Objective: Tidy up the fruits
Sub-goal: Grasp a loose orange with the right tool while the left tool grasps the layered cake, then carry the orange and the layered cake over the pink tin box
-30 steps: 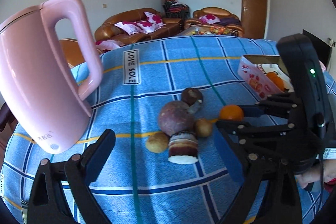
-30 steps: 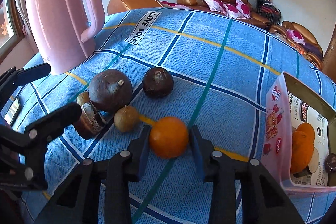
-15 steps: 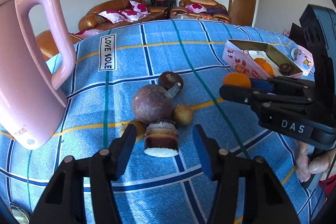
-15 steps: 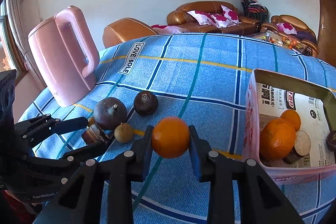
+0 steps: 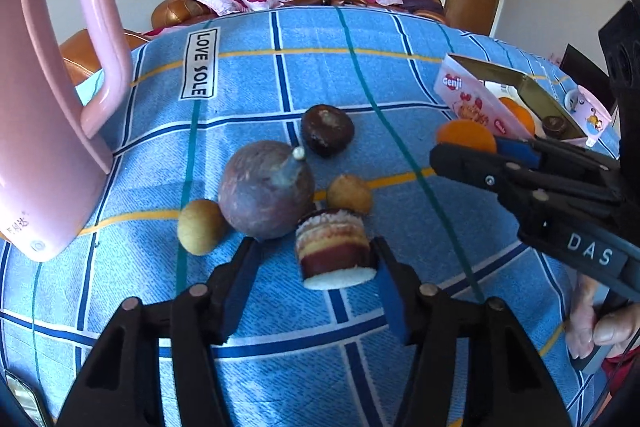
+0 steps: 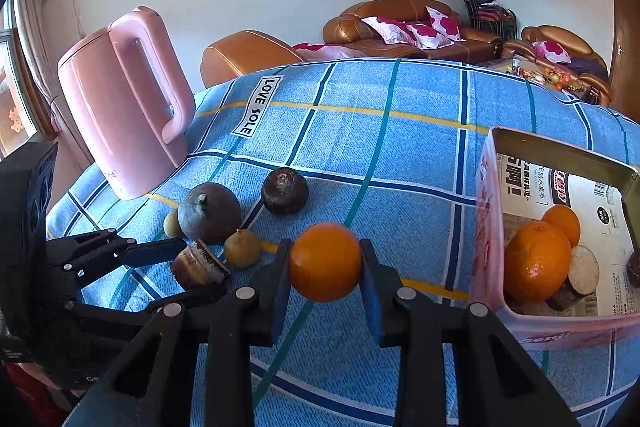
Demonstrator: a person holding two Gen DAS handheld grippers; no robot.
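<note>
- While the right gripper (image 6: 325,267) grips it, the orange (image 6: 325,261) sits squeezed between both blue pads, round, glossy and evenly coloured, held above the blue checked cloth (image 6: 400,131) (left of the box rim).
- Left gripper (image 5: 316,267): its fingers stand apart around the cut layered piece (image 5: 334,251), a short cylinder banded maroon and tan with a white cut face; the right pad is at its side, the left pad clear of it, so it is not clamped.
- From the left wrist view, the big purple-brown fruit (image 5: 266,195) with a stub stem lies at 11 o'clock of the cylinder, touching it.
- One dark round fruit (image 5: 327,130) lies at 12 o'clock, apart from the rest.
- Two small tan fruits: one (image 5: 200,227) at 9 o'clock, one (image 5: 349,194) at 1 o'clock of the cylinder.
- Pink box (image 6: 488,227) at 3 o'clock in the right wrist view: two oranges (image 6: 536,261) inside, one white-faced cut piece (image 6: 584,269), and a dark item at the edge (partly cut off).
- One pink kettle (image 6: 124,99) stands at 10 o'clock.
</note>
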